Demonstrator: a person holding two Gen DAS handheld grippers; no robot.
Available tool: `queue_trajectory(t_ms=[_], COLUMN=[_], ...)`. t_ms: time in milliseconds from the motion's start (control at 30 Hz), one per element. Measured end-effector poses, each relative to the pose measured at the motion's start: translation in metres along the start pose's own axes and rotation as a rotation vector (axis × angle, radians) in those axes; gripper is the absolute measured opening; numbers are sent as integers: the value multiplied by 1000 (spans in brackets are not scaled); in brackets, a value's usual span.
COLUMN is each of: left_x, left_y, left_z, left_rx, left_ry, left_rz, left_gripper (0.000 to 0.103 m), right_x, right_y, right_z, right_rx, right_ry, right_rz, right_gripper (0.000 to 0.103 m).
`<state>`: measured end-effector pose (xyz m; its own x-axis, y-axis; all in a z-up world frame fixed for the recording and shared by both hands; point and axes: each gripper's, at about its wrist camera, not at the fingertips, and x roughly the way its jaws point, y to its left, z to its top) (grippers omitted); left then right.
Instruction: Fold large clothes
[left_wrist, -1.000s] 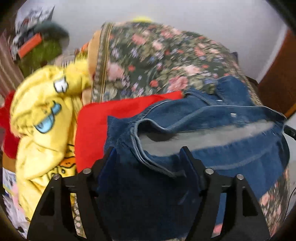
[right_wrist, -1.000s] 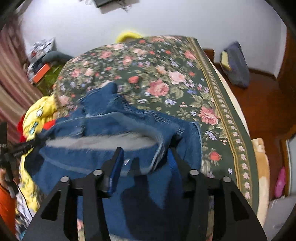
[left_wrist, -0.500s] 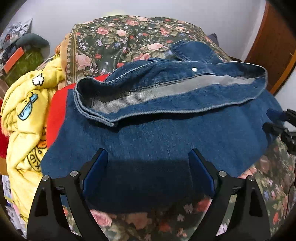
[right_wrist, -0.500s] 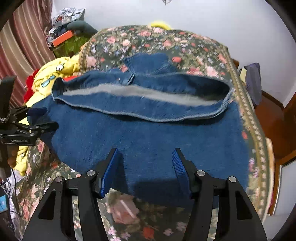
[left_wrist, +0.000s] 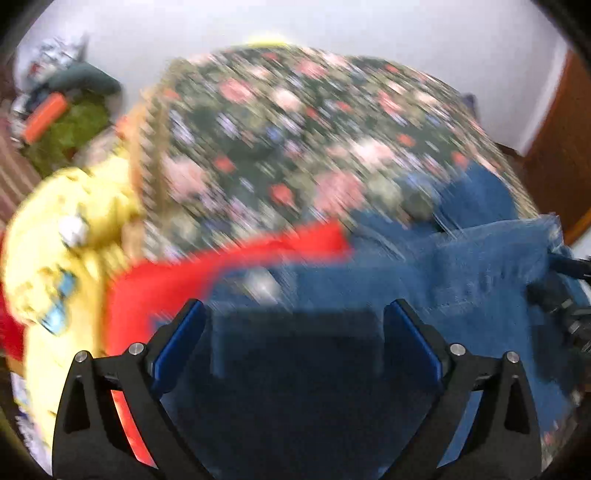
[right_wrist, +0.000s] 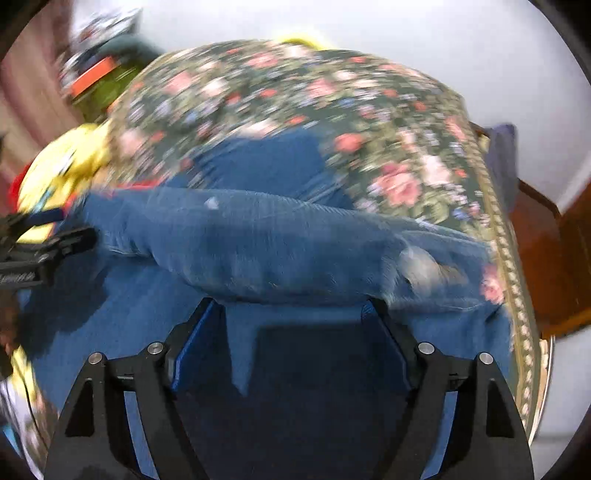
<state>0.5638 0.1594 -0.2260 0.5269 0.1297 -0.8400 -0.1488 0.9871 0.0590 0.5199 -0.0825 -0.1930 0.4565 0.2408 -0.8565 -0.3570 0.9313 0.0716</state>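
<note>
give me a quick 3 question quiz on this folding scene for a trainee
1. True or false: the denim garment lies on a floral bedspread.
2. What colour is the cloth just left of the denim in the left wrist view? A green, B red, C white.
3. Is either hand-held gripper, left or right, pinching fabric?

Key: 1 true. 2 B. 3 No; both sets of jaws are opening, with denim between them, unclamped.

Left gripper (left_wrist: 293, 325) angled down, jaws opening wide; right gripper (right_wrist: 291, 325) likewise, opening.
</note>
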Motion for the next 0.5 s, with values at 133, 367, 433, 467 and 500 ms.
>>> queue_trajectory(t_ms=[133,367,433,467,500], left_x=[-16,-49,-54,-57,-59], left_y=[14,-4,-14,-21,-27], left_z=[8,-28,-44,-54,-62], left_rx=[-26,47,87,112,128], left_ry=[-50,-84,-72,-64,-60], left_rz=[13,-73,-82,-90,-98], left_gripper=[100,100,100,100,100], right_x=[-11,-48,-50,-54,-56], right_y=[-17,14,22,32,39], right_z=[7,-31,-35,-44,-49], right_rx=[106,11,-29,-58,-79], right_ry=[-44,-103,-107,-108,-108], right_rz=[-9,77,100,108,108], right_gripper=[77,77,77,77,77])
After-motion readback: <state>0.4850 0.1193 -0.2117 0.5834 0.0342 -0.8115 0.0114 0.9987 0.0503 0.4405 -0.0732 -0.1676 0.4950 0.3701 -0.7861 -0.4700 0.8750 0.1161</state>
